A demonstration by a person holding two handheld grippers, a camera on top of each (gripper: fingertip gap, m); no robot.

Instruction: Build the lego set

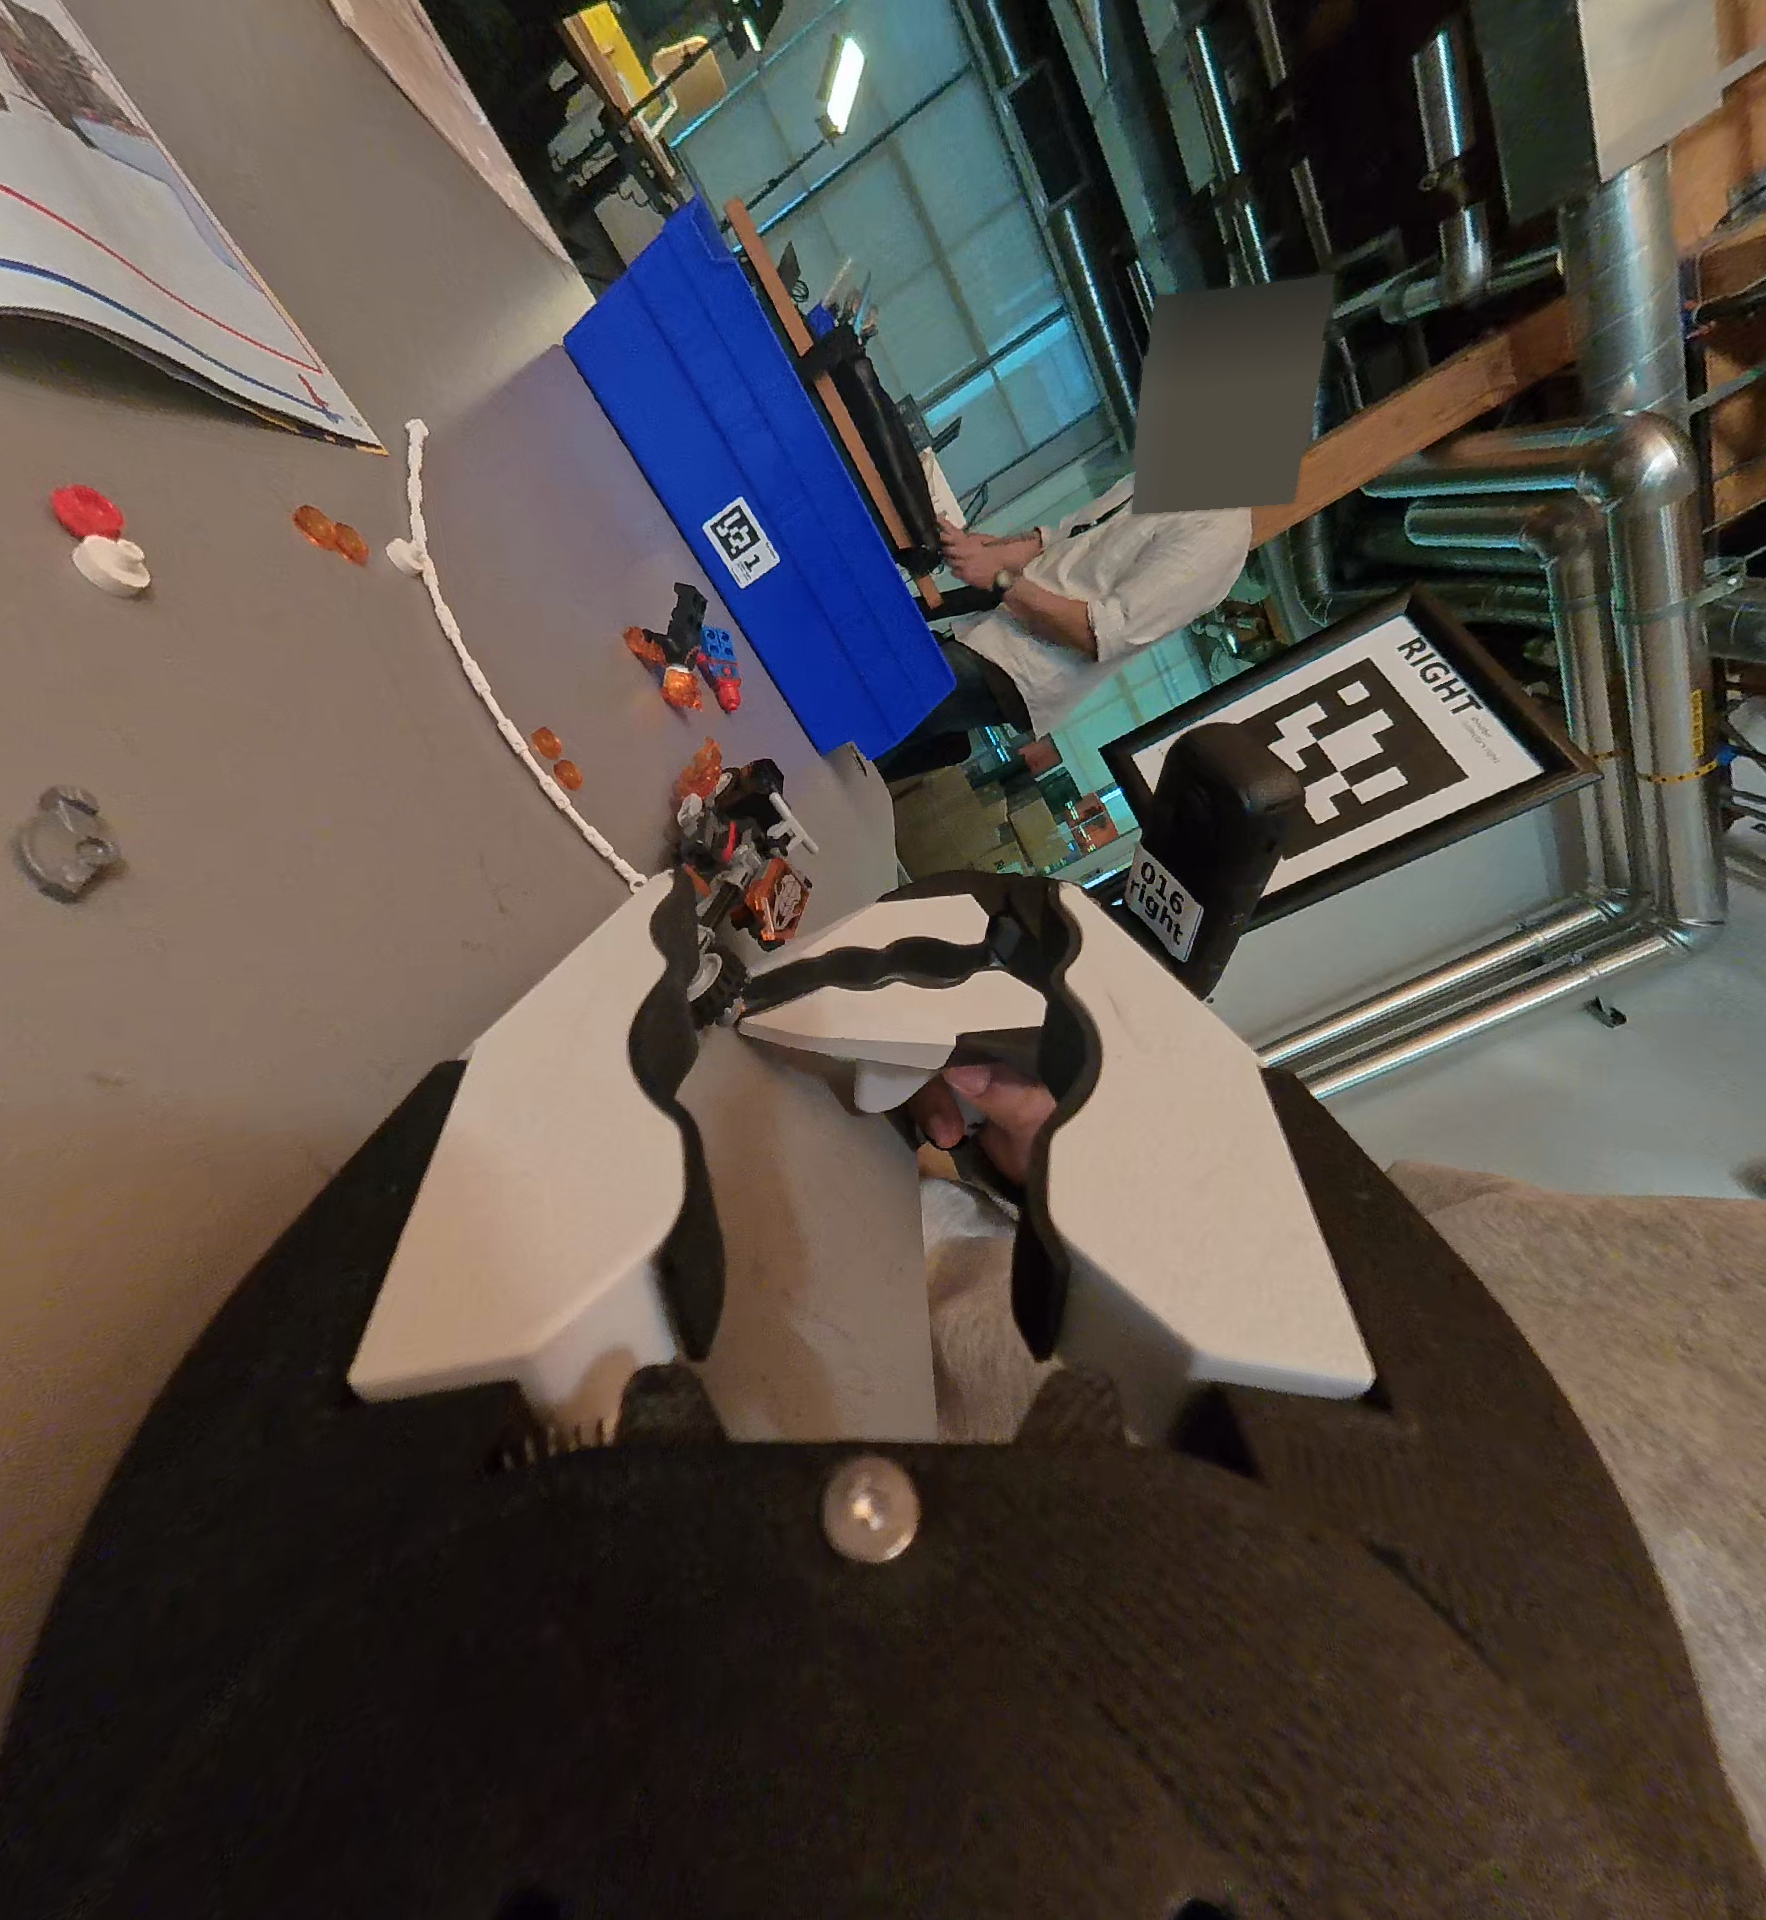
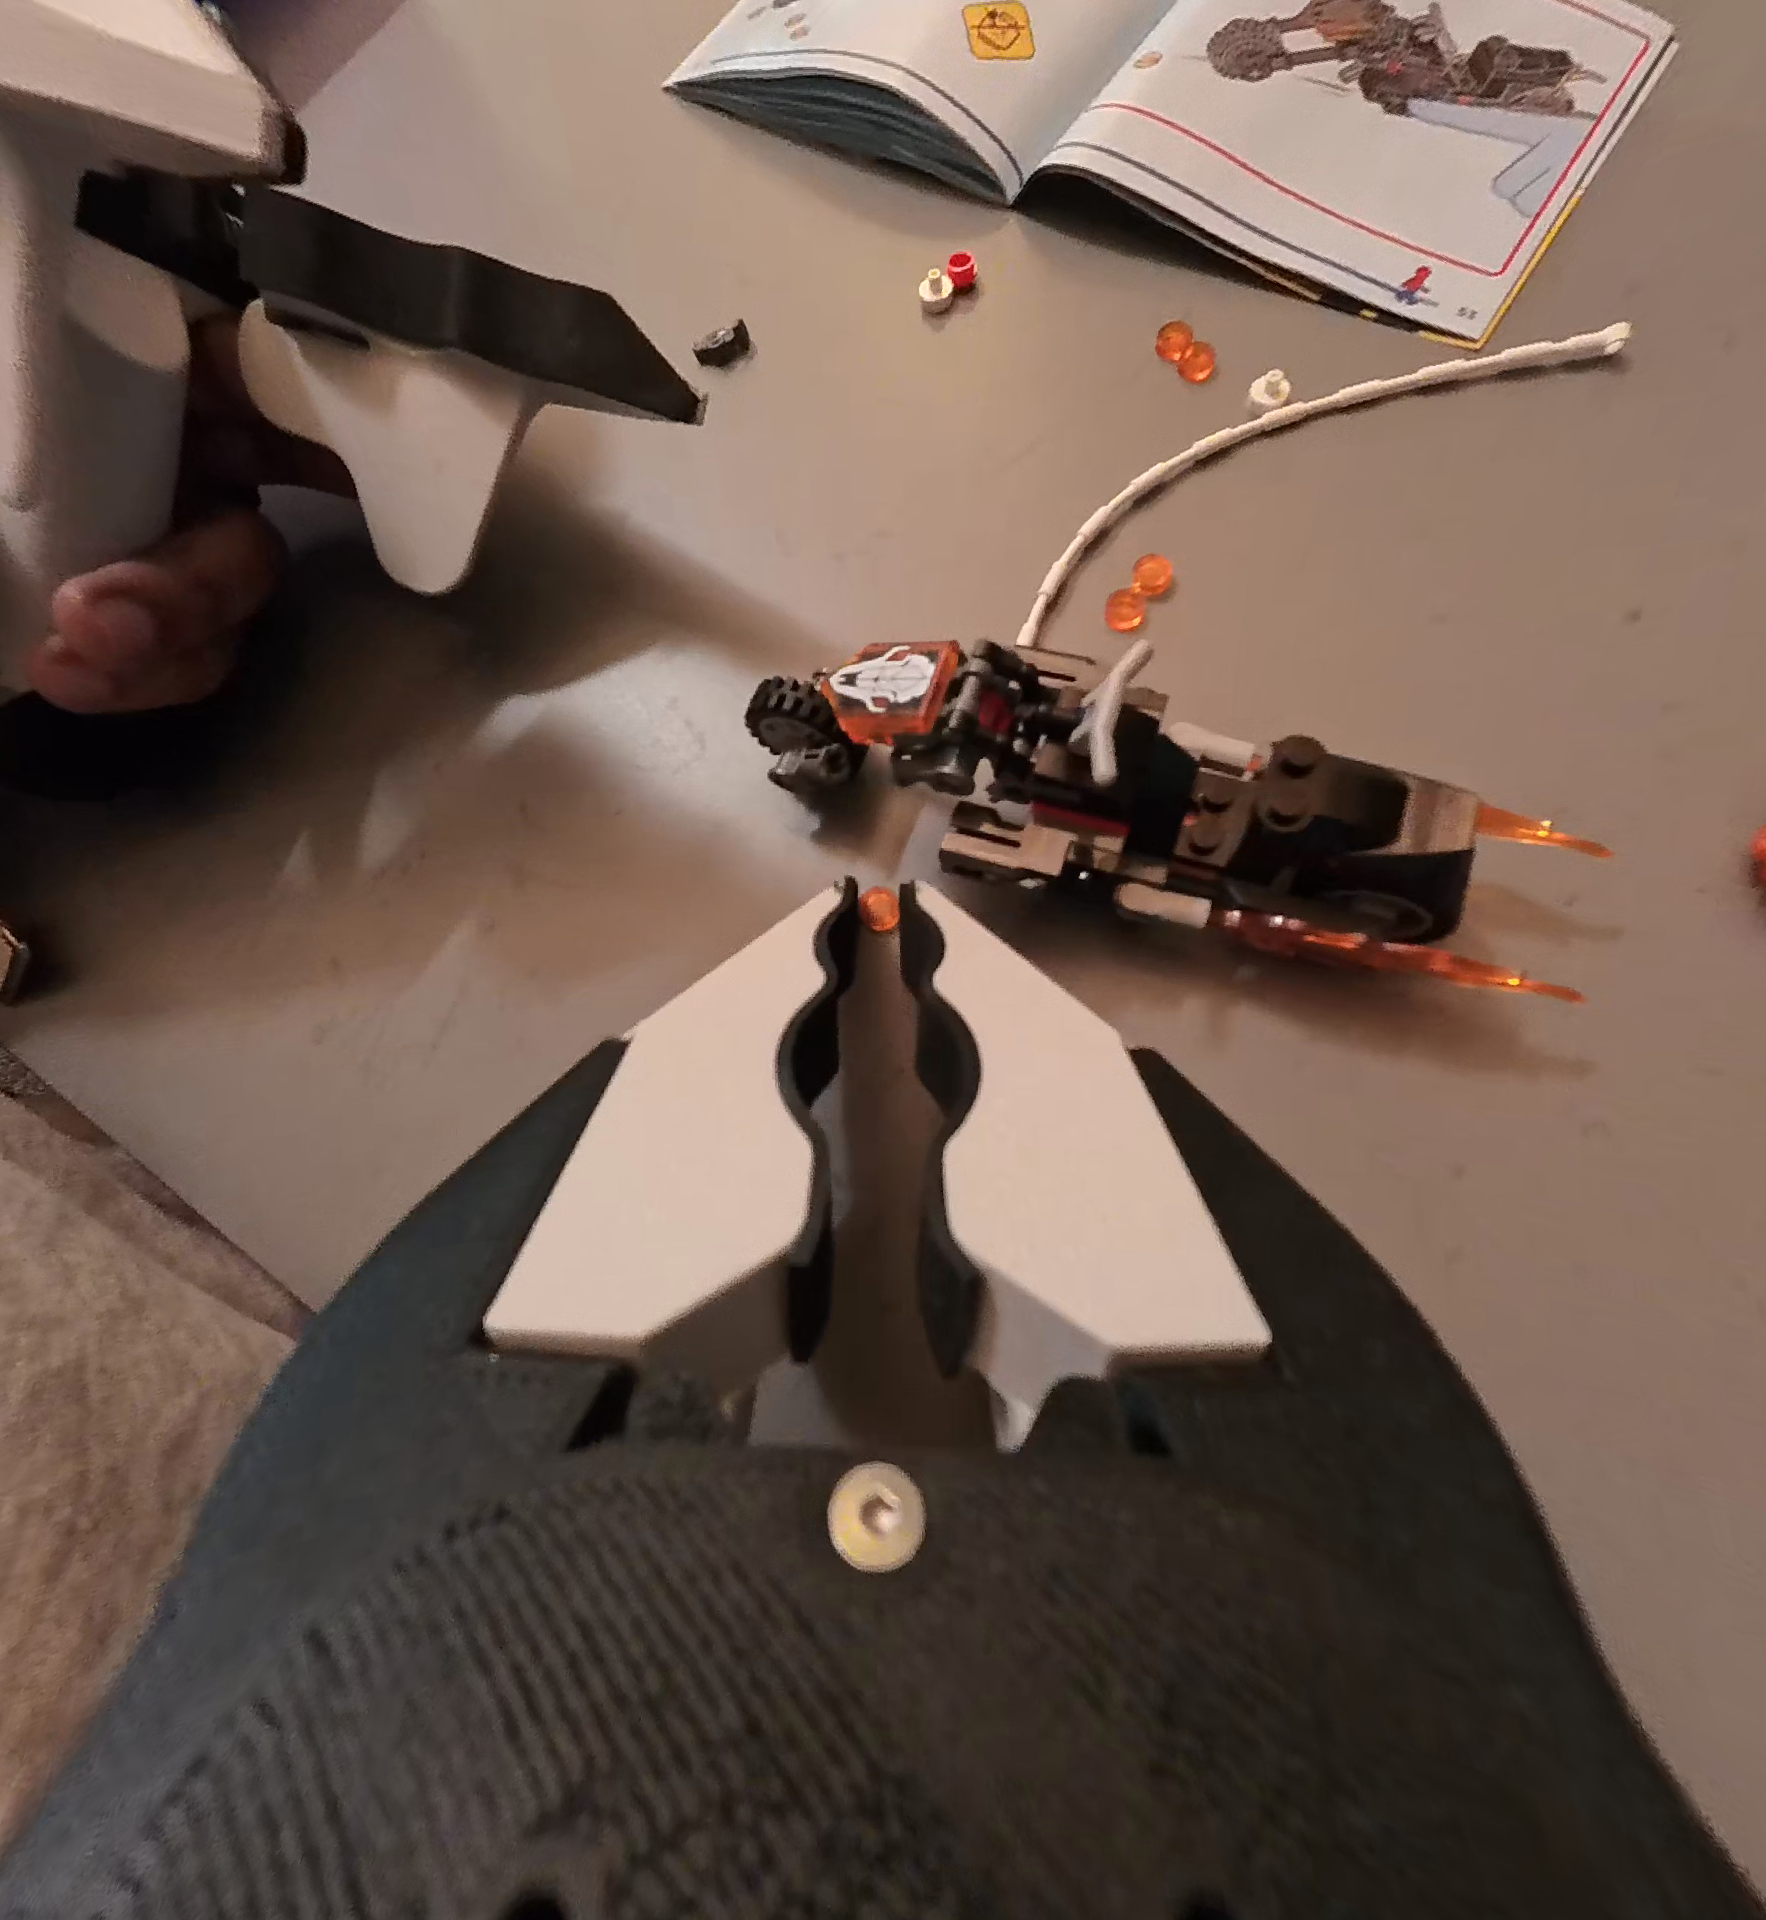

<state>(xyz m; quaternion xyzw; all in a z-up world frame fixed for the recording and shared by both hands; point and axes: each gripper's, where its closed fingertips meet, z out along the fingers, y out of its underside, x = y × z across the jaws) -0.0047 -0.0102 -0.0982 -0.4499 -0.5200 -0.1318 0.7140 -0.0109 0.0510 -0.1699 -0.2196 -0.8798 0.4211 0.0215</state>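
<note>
Pinching an orange stud (image 2: pixel 878 907), the right gripper (image 2: pixel 876 902) hovers over the grey table (image 2: pixel 443 883) — left gripper (image 1: pixel 863 951) fingers apart (ductwork (image 1: pixel 1627 623) behind).

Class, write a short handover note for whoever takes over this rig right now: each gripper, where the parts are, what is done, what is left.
Right gripper: jaws shut on a small orange round stud, just in front of the motorbike model.
Left gripper: jaws open, empty, near the model's front wheel.
Table: open instruction booklet, white chain, loose orange studs, red and white studs, a dark piece.
Done: the bike is largely built, flames on.
Left: probably fit the held stud, then the loose parts.
</note>
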